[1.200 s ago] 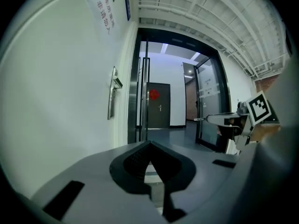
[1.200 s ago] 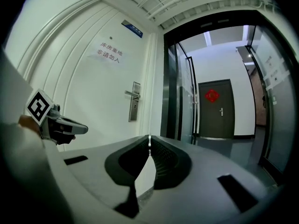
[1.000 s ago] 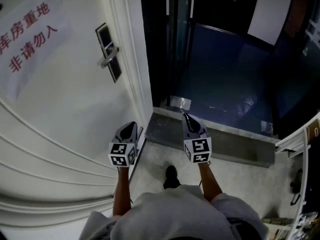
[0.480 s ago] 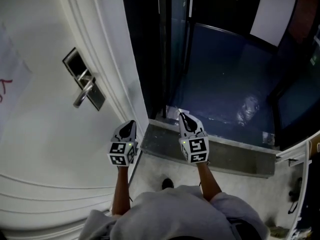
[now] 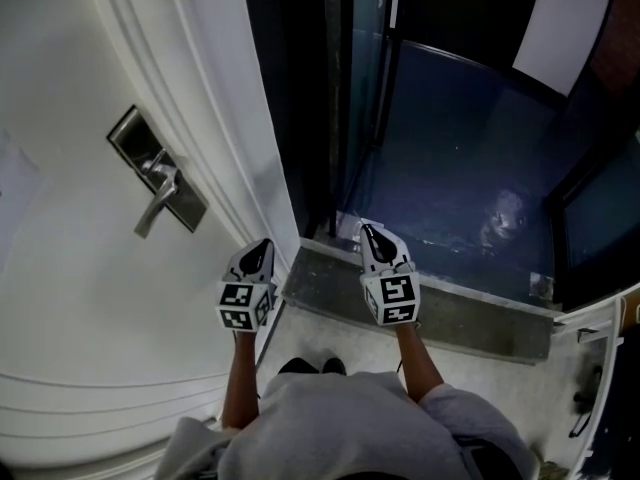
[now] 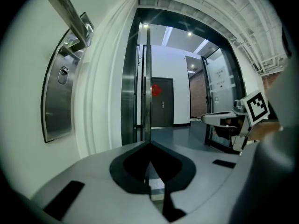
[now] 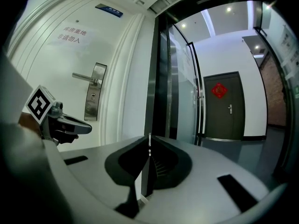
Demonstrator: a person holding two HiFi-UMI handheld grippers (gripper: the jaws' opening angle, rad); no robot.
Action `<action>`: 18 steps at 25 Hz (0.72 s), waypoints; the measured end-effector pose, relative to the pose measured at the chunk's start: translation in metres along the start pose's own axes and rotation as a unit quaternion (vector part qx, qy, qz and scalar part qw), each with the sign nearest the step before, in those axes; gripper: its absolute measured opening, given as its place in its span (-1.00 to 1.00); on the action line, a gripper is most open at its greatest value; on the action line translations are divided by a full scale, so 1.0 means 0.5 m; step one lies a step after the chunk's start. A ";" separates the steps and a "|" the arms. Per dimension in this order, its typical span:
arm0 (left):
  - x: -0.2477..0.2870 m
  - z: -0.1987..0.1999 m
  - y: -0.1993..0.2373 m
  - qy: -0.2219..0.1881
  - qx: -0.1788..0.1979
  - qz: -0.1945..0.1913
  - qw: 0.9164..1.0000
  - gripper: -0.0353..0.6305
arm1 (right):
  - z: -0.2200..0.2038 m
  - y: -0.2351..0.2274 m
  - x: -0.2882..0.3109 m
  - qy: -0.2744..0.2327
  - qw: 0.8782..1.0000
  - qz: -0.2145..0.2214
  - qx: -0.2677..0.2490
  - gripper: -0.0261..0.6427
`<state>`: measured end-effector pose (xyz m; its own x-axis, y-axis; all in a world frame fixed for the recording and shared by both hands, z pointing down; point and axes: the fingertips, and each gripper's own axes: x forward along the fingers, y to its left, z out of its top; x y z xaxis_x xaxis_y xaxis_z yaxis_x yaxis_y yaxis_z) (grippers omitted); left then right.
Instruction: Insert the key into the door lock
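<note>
Beside a white panelled door (image 5: 120, 348) with a brushed-steel lever-handle lock plate (image 5: 160, 183), the left gripper (image 5: 257, 253) is pressed together, empty, while the right gripper (image 5: 372, 236) pinches a thin silver key (image 7: 149, 143).

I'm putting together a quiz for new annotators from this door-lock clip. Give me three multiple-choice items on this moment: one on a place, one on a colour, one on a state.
1. Where is the lever handle?
A. On the white door, left of the left gripper
B. On the glass panel at right
C. Lying on the floor

2. What colour is the ornament on the far dark door?
A. Blue
B. Red
C. Yellow

3. How do the jaws of the right gripper stand?
A. Wide apart, empty
B. Clamped on the handle
C. Closed on a thin metal strip, apparently the key

Answers:
1 A: the head view shows it mounted on the door.
2 B: both gripper views show it red.
3 C: the right gripper view shows the strip pinched at the tips.
</note>
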<state>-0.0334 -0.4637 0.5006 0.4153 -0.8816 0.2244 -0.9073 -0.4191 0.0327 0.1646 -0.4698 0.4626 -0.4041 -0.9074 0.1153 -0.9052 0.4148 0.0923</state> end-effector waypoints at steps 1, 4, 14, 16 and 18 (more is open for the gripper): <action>0.001 0.001 0.006 0.000 0.000 0.001 1.000 -0.84 | 0.001 0.001 0.006 -0.001 1.000 0.000 0.000 -0.83; -0.003 0.002 0.027 -0.002 -0.001 0.008 1.000 -0.84 | 0.007 0.012 0.023 -0.005 1.000 0.005 -0.002 -0.83; -0.075 -0.008 0.101 -0.003 -0.004 0.017 1.000 -0.84 | 0.027 0.111 0.041 -0.004 1.000 0.011 -0.006 -0.83; -0.090 -0.004 0.113 -0.006 -0.003 0.012 1.000 -0.84 | 0.034 0.131 0.041 -0.005 1.000 0.007 -0.007 -0.83; -0.103 0.001 0.122 -0.010 0.001 0.005 1.000 -0.84 | 0.041 0.152 0.042 -0.006 1.000 0.002 -0.009 -0.83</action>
<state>-0.1102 -0.4443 0.4906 0.4076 -0.8898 0.2054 -0.9112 -0.4110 0.0277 0.0844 -0.4587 0.4517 -0.4090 -0.9065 0.1045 -0.9013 0.4192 0.1095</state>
